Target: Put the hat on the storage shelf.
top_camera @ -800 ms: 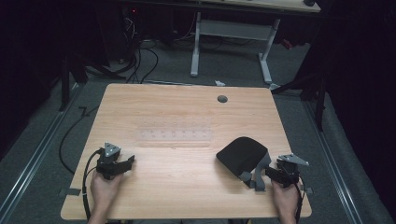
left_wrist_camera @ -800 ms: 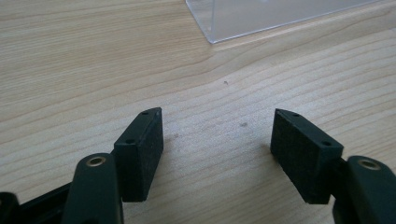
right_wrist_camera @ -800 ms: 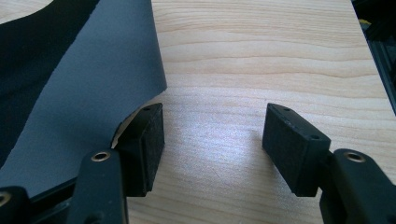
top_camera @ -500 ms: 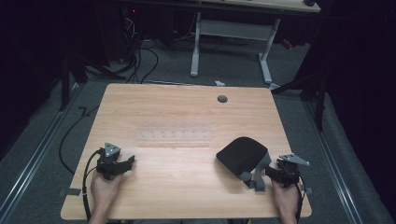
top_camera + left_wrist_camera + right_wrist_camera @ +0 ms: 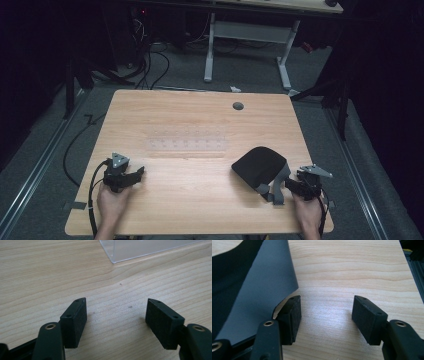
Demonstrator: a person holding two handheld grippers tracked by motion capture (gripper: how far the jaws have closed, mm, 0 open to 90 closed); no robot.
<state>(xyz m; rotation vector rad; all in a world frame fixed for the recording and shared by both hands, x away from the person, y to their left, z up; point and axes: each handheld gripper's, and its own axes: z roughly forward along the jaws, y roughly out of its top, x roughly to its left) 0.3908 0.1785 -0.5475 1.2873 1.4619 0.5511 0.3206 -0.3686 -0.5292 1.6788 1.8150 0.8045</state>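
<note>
- Table [image 5: 200, 120]: a light wooden rectangular table top is seen from above; a small round grey grommet [image 5: 238, 106] is set near its far edge.
- Clear plastic rack [image 5: 186, 144]: a flat, transparent, oblong piece lies at the middle of the table, well apart from both grippers; one corner of it is seen at the top of the left gripper view [image 5: 140, 250].
- Black and grey pad [image 5: 259, 165]: a dark, rounded, flexible sheet is laid on the right half of the table, near the front edge. Its grey edge is raised and curled on the side nearest the right gripper. In the right gripper view it [image 5: 259, 282] is seen as a grey surface beside and partly behind one jaw.
- Left gripper [image 5: 136, 173]: it is held low over the front left part of the table. Its black jaws are spread wide, with bare wood between them [image 5: 116, 315]; nothing is gripped.
- Right gripper [image 5: 272, 192]: it is held at the front right corner, just beside the pad's raised edge. Its jaws are spread wide over bare wood [image 5: 325, 312]; the pad is not between them.
</note>
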